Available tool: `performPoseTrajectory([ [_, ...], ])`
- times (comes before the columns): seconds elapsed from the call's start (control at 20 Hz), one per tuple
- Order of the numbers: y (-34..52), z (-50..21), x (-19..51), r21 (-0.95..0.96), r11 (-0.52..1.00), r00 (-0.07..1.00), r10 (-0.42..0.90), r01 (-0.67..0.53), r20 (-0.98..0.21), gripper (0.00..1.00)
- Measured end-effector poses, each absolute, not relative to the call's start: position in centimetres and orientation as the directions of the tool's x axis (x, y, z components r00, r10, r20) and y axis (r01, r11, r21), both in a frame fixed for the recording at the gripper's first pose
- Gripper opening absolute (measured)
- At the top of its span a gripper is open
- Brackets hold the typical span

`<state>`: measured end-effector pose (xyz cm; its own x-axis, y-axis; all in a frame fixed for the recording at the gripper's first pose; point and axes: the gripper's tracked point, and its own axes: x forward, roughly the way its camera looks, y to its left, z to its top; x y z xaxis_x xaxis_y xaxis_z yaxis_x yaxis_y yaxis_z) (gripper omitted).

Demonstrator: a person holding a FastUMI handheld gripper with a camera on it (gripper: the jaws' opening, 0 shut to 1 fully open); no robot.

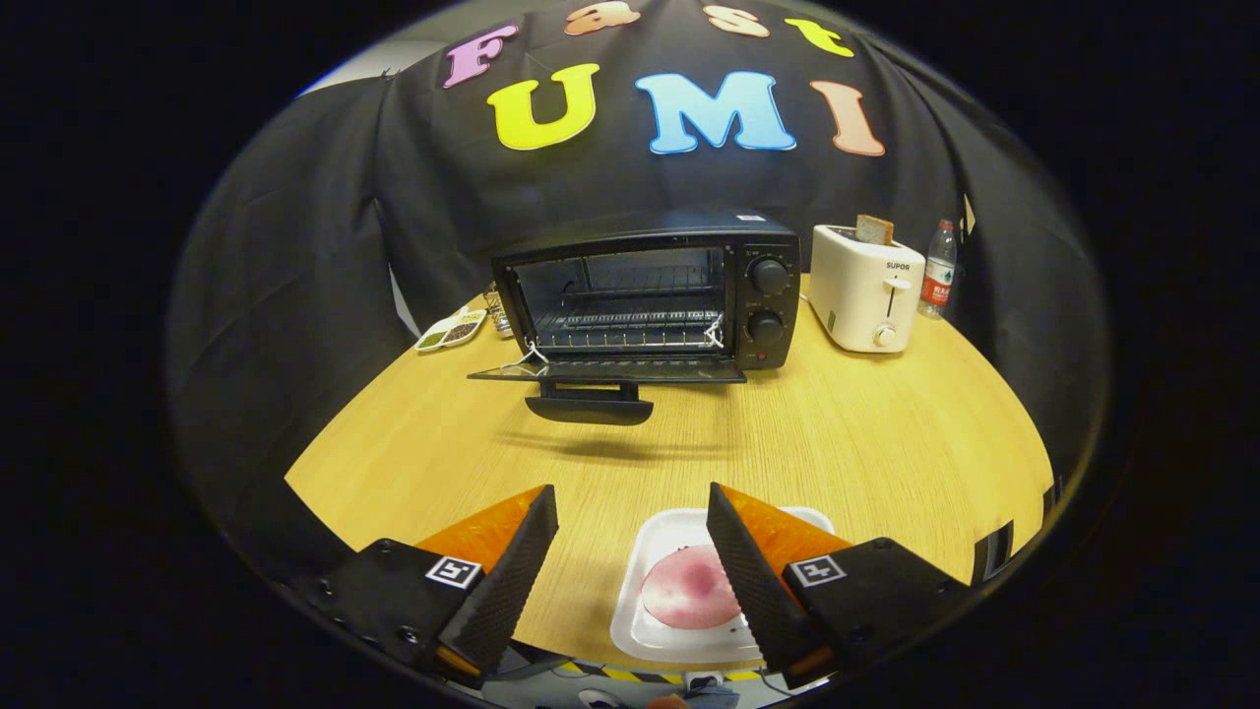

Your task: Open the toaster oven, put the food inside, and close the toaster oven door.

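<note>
1. The tabletop is big, round and made of light wood. Everything here sits on it.
2. The toaster oven is black and stands at the far side of the tabletop, well beyond the claw. Its door is open and folded down flat in front, with the handle sticking out toward the claw. You can see the wire rack inside. It has 2 round knobs on its right side, 1 above the other.
3. The white toaster stands just to the right of the toaster oven. 1 slice of bread pokes up out of its top.
4. The claw is at the near edge of the tabletop. Its 2 fingers are spread wide apart and hold nothing.
5. The white tray lies on the near edge of the tabletop. It sits between the fingers, closer to the right finger, which covers part of it.
6. The food is a round pink slice lying flat in the tray. It is well apart from the toaster oven.
7. A bottle with a red label stands to the right of the toaster, near the back.
8. A small dish with a few sections sits to the left of the toaster oven.
</note>
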<state>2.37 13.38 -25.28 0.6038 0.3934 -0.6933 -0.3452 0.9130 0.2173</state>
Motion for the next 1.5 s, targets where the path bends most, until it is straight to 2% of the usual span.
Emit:
performPoseTrajectory([
  [0.35,7.4,-27.7,2.6,0.345,0.900,0.392,0.428,-0.266,-0.815,0.99],
  [0.7,3.9,-32.2,1.0,0.331,0.912,0.204,0.382,-0.244,-0.901,0.99],
  [0.95,3.0,-33.9,-0.1,0.328,0.920,0.092,0.354,-0.217,-0.931,0.89],
  [1.0,2.9,-34.1,0.3,0.326,0.921,0.098,0.352,-0.214,-0.931,0.88],
  [1.25,1.0,-34.8,0.6,0.292,0.937,0.074,0.311,-0.191,-0.948,0.33],
  [1.4,2.0,-36.2,0.3,0.400,0.914,0.036,0.403,-0.068,-0.915,0.07],
  [1.45,1.7,-34.9,-0.3,0.453,0.891,0.008,0.453,-0.025,-0.892,0.02],
  [1.5,1.8,-34.5,-0.7,0.492,0.871,-0.002,0.492,0.008,-0.871,0.02],
])
